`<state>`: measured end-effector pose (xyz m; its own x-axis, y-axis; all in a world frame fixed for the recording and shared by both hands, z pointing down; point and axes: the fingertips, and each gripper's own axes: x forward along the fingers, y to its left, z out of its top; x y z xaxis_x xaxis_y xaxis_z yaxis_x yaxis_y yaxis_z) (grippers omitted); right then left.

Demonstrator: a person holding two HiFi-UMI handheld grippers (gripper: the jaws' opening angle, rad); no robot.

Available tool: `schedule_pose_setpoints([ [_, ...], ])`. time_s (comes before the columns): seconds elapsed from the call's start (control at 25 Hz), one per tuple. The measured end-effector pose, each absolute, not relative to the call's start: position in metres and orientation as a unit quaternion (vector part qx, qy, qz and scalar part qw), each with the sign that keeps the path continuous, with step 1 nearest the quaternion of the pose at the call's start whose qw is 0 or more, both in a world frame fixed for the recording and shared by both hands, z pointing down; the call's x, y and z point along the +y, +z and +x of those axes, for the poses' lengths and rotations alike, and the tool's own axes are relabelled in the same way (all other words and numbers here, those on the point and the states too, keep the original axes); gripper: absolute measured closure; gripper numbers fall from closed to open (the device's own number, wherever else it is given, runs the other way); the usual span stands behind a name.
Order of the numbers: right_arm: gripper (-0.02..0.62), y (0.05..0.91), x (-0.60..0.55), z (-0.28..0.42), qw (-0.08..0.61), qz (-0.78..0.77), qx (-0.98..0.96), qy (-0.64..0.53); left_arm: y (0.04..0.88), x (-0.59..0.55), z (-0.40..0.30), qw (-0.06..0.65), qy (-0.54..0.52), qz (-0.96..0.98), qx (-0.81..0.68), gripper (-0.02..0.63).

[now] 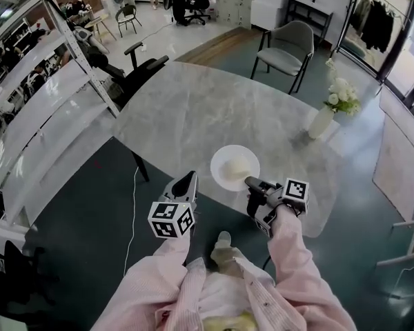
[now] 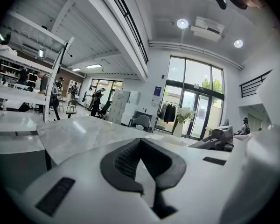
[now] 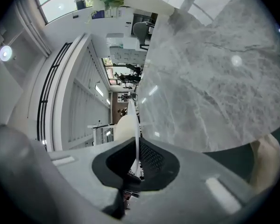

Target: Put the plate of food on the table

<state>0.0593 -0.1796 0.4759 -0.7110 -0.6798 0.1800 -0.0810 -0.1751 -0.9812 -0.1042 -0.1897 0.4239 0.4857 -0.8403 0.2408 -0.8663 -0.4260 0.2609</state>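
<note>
Grey marble fills the middle of the head view: a broad table on a dark teal floor, in a bright hall with tall windows. Along the left edge of the frame runs white shelving, and a black office chair stands at the table's upper left corner.

Lower centre, two pink sleeves reach up from the bottom of the frame. The left gripper sits just left of the plate, apart from it. In the left gripper view its claw is pressed together at the tips with nothing between the pads, pointing across the tabletop.

The white plate lies over the table's near edge, centre frame, with a pale mound of food on it. I cannot tell whether it rests on the marble or hangs just above it.

The right gripper meets the plate at its lower right rim. In the right gripper view, which is rolled onto its side, the claw is pinching that rim: the plate shows edge-on as a thin white line between the dark pads, the food bulging to its left and the marble filling the right of the frame.

Further right in the head view, a grey armchair stands beyond the table's far edge, and a white vase of white flowers stands at the table's right side, well apart from the plate.
</note>
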Motion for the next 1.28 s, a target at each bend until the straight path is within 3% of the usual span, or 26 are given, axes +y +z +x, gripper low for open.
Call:
schedule_pose_setpoints([
  [1.28, 0.580, 0.590, -0.342, 0.088, 0.224, -0.387, 0.550, -0.705, 0.554, -0.333, -0.065, 0.289, 0.142, 0.834, -0.448, 0.615],
])
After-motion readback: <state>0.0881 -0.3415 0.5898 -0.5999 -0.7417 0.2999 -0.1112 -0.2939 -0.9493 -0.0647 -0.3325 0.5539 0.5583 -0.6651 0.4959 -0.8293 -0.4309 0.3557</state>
